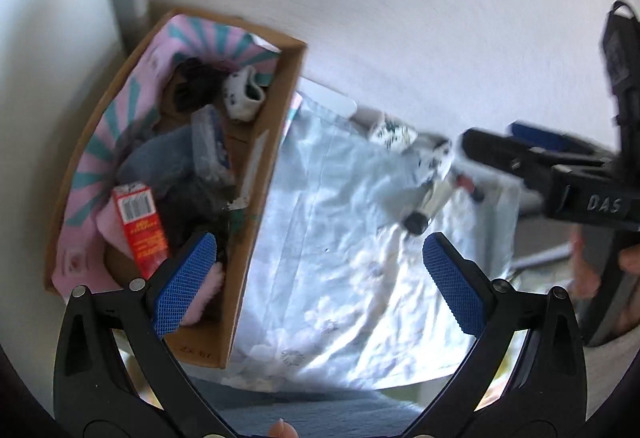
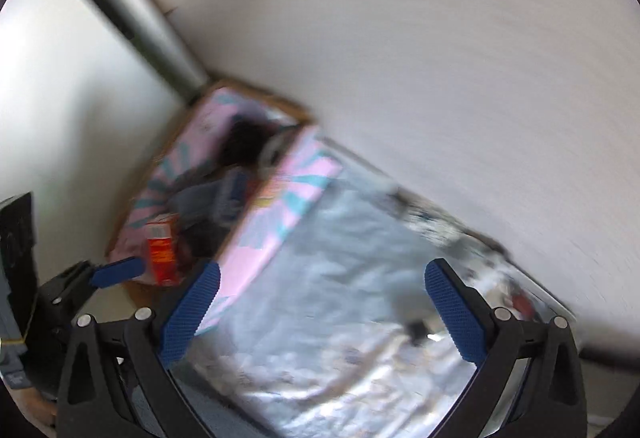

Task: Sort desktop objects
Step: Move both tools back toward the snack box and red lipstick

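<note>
Left gripper: blue-padded fingers spread wide, nothing between them, hovering over the box edge and cloth. Right gripper: same, spread wide and empty; its view is motion-blurred. One open brown cardboard box with pink-and-teal lining sits at the wall corner, holding one red carton with a barcode, one white patterned sock, one blue-labelled packet, plus dark, blue and pink fabric items, count unclear. Beside it, on the wrinkled pale-blue floral cloth: one small black-capped tube and two more white patterned socks, near the wall.
</note>
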The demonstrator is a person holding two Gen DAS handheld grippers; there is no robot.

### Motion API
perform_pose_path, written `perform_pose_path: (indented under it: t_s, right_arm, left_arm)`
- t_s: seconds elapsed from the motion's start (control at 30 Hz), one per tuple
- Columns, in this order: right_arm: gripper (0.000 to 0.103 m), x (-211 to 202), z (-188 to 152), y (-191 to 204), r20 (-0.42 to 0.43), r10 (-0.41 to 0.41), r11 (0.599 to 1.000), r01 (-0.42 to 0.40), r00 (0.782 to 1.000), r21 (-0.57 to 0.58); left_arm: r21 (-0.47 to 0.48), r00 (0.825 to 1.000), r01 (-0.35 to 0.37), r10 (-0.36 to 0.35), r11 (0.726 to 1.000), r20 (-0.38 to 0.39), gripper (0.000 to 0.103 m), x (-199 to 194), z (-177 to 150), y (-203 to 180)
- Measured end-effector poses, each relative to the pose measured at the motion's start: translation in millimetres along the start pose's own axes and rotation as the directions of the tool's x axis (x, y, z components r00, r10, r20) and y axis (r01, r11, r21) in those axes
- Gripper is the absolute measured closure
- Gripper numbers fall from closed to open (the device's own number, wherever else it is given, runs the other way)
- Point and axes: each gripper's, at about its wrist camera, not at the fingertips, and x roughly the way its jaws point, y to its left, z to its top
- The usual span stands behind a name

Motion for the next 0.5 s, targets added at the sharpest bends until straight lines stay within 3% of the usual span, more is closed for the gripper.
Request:
perform_pose_path:
  t_s: [0.17, 0.37, 0.5]
  right_arm:
    - [0.001, -24.6, -30.8, -34.9, 0.058, -0.154, 0.986, 0.149, 0.986, 0.07]
    - [0.001, -47.2, -73.5, -72.9, 0.073, -0.207, 0.965, 0.192, 0.976, 0.177]
    - [0.001, -57.2, -111.0, -102.0, 0.051, -0.26, 0.934, 0.238, 0.964, 0.266]
  left_arm:
    - [0.097, 0.999, -0.045, 0.044, 0.994, 0.013, 0.0, 4.7, 2.2, -25.7]
    - [0.224, 0.993, -0.105, 0.089, 0.969, 0.081, 0.0, 4.5, 3.3, -57.6]
    - [0.306, 0.991, -0.105, 0.076, 0.946, 0.108, 0.0, 7.5, 2.4, -78.7]
